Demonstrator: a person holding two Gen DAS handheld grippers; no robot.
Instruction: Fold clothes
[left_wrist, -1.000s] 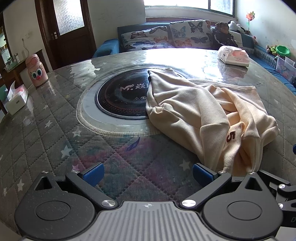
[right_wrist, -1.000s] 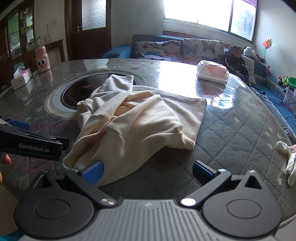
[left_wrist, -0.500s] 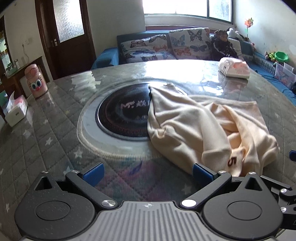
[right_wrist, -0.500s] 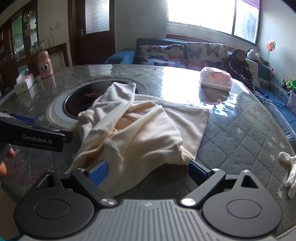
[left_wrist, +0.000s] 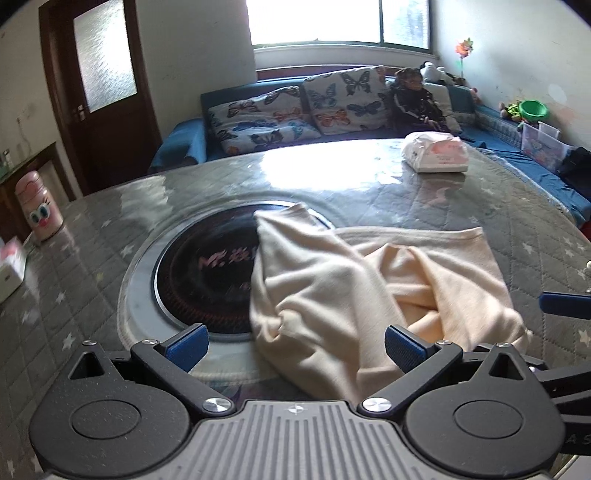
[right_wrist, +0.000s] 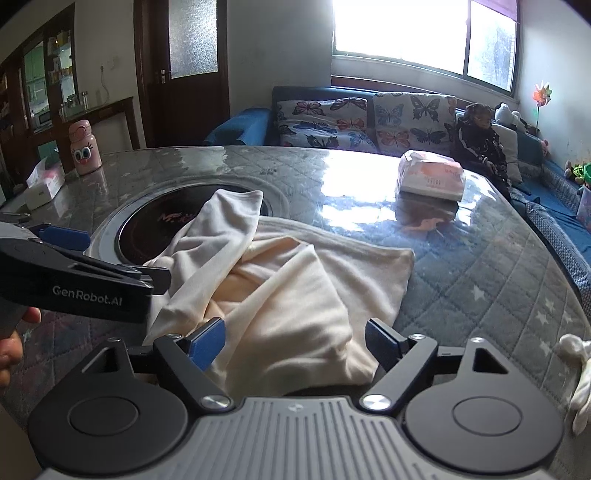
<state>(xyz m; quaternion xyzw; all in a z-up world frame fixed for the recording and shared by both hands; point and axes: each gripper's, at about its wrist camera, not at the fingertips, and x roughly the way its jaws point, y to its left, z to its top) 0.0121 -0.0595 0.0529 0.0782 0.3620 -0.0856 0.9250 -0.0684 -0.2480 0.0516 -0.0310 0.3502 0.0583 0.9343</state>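
A soft cream knit garment (right_wrist: 280, 288) lies crumpled on the glossy quilted desk (right_wrist: 480, 266), partly over the round black inset (left_wrist: 207, 280), its long axis toward 11 o'clock. The right hand-held gripper (right_wrist: 295, 343) has just been closing but stays wide, pads clear of cloth. The left hand-held gripper (left_wrist: 295, 343) gapes, empty.

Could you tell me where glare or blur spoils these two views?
Left wrist view: the window is blown out, glare whitens the table beyond the slightly smeared cream garment. Right wrist view: the same glare by the tissue pack; edges bend with the fisheye.
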